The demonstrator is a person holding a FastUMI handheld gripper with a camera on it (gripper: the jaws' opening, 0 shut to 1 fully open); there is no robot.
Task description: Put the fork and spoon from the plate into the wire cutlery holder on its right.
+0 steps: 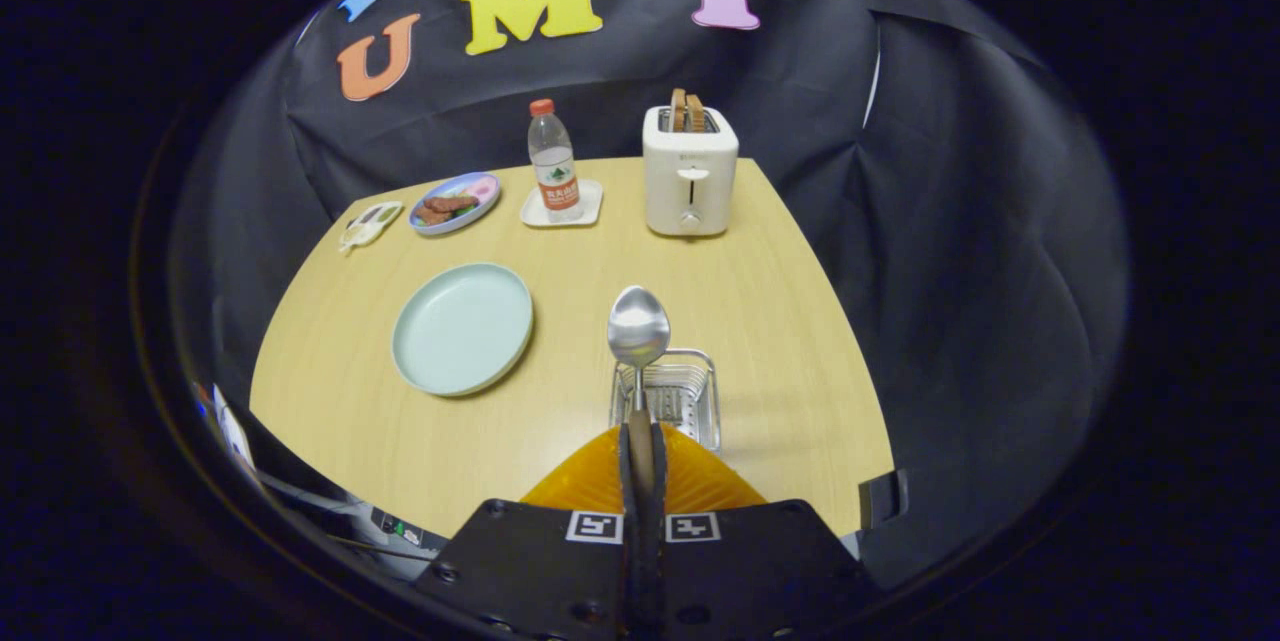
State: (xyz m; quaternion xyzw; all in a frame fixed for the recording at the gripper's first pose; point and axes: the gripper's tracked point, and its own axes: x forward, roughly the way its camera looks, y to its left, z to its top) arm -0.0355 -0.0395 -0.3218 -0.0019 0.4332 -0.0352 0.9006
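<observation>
My gripper [640, 446] is shut on the handle of a metal spoon [639, 329], whose bowl points away from me, up and beyond the fingertips. The spoon hangs above the wire cutlery holder [690, 391], a small chrome basket just ahead of the fingers and slightly to their right. The pale green plate [462, 327] lies bare on the wooden table to the left of the holder. I cannot make out a fork; the holder's inside is partly hidden by the spoon and fingers.
At the table's far side stand a white toaster [690, 171] with bread in it, a water bottle [553, 161] on a white coaster, a blue plate of food [455, 203] and a small white item [370, 223]. The table edge runs close on the right.
</observation>
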